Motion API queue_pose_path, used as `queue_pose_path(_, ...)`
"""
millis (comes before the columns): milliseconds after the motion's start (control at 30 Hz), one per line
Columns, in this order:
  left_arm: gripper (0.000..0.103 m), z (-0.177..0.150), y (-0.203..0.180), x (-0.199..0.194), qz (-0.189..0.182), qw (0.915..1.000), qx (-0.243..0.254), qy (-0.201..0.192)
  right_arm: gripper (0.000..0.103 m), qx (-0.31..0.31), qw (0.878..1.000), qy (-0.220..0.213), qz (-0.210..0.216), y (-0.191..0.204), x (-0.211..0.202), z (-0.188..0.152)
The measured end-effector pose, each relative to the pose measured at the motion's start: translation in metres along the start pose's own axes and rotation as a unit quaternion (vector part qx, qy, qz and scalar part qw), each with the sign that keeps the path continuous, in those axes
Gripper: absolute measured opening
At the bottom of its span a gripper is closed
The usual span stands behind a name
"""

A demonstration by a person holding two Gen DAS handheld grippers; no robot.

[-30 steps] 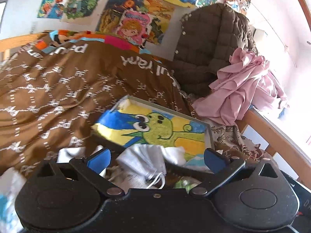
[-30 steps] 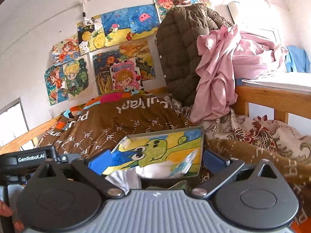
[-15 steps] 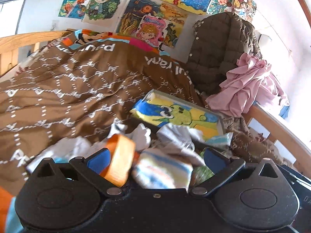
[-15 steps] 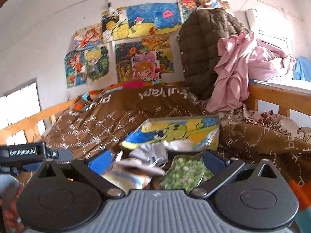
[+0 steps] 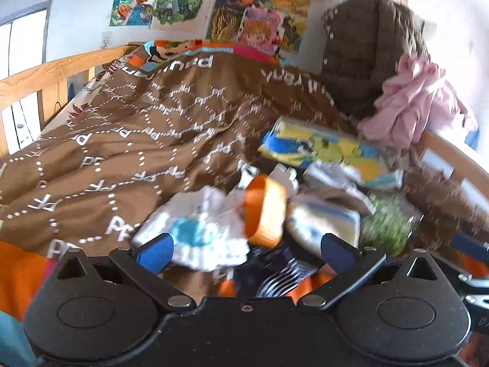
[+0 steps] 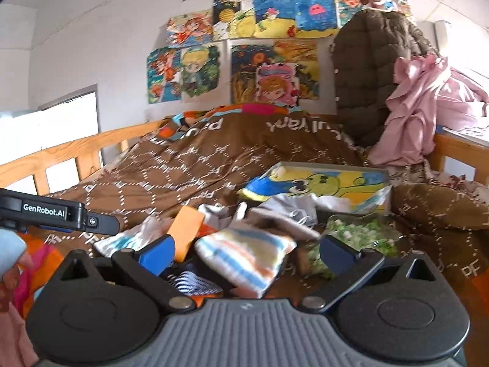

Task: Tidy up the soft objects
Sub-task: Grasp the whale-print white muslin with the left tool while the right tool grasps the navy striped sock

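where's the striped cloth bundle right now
In the right wrist view the striped cloth bundle lies on the brown bedspread, between the open right gripper fingertips, with the orange item at its left.

The bedspread (image 6: 189,165) is matt brown woven cloth with a white printed pattern. The bed rail (image 6: 61,156) is smooth, light varnished wood. The striped cloth (image 6: 244,253) looks soft and knitted. The orange band (image 5: 266,214) looks smooth, possibly plastic. The jacket (image 6: 366,70) is quilted matt fabric. The pictures (image 6: 275,73) on the wall are matt paper. Both grippers, the left gripper (image 5: 244,249) and the right gripper (image 6: 246,250), are matt black plastic with blue pads (image 6: 157,252).
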State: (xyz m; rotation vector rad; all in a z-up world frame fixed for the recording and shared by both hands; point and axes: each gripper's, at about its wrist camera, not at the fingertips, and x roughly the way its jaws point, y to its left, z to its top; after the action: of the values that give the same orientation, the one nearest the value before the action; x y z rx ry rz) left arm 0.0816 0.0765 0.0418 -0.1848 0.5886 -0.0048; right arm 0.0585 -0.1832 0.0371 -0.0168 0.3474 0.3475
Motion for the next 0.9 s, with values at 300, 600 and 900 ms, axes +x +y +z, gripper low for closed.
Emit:
queue_pose_path(300, 0.102, 0.007, 0.024, 0.014, 0.019, 0.9976, 0.047, 0.046, 0.103, -0.022, 0.999, 0.035, 0.034, 0.021, 0.017, -0.009)
queue_pose_path(600, 0.102, 0.015, 0.044, 0.061, -0.003, 0.9932, 0.048, 0.106, 0.103, -0.041, 0.994, 0.084, 0.064, 0.035, 0.051, -0.022)
queue_pose_path(900, 0.102, 0.012, 0.050, 0.093, -0.014, 0.9925, 0.059, 0.106, 0.103, -0.040, 0.987, 0.129, 0.086, 0.041, 0.096, -0.032)
